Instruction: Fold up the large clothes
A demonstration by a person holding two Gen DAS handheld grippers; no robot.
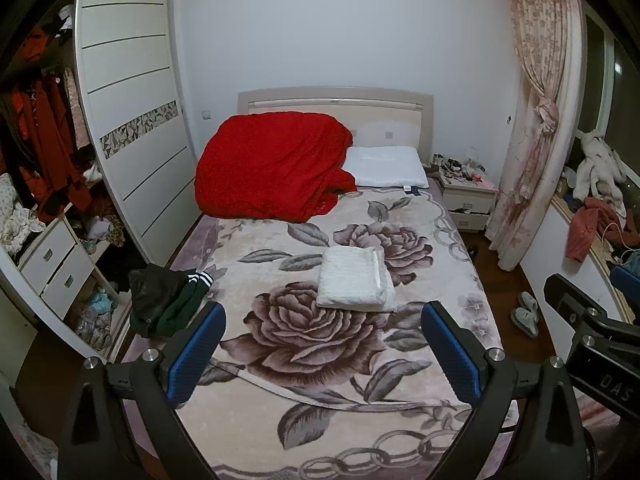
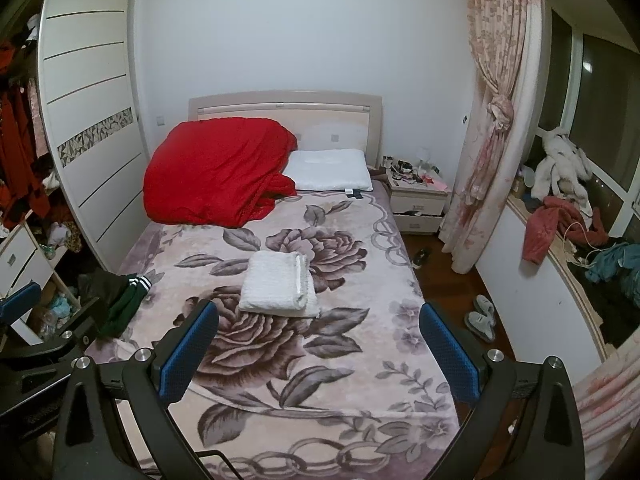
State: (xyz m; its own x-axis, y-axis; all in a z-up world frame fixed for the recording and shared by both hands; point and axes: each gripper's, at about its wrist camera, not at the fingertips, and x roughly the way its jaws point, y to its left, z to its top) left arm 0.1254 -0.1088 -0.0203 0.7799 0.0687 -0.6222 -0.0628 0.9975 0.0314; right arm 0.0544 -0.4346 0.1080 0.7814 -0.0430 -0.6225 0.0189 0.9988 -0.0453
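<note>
A folded white garment (image 1: 354, 278) (image 2: 278, 284) lies flat in the middle of the bed (image 1: 404, 432) (image 2: 360, 420) with its floral blanket. A crumpled dark green garment with white stripes (image 1: 170, 300) (image 2: 120, 300) sits at the bed's left edge. My left gripper (image 1: 322, 316) is open above the foot of the bed, nothing between its blue pads. My right gripper (image 2: 318, 314) is open too, held beside it at the same height and empty. Both stand well short of the white garment.
A bunched red quilt (image 1: 272, 168) and a white pillow (image 1: 386, 166) lie at the headboard. An open wardrobe (image 1: 44, 168) with hanging clothes stands on the left. On the right are a nightstand (image 2: 416, 200), slippers (image 2: 480, 316), a curtain (image 2: 488, 120) and a cluttered window ledge (image 2: 560, 224).
</note>
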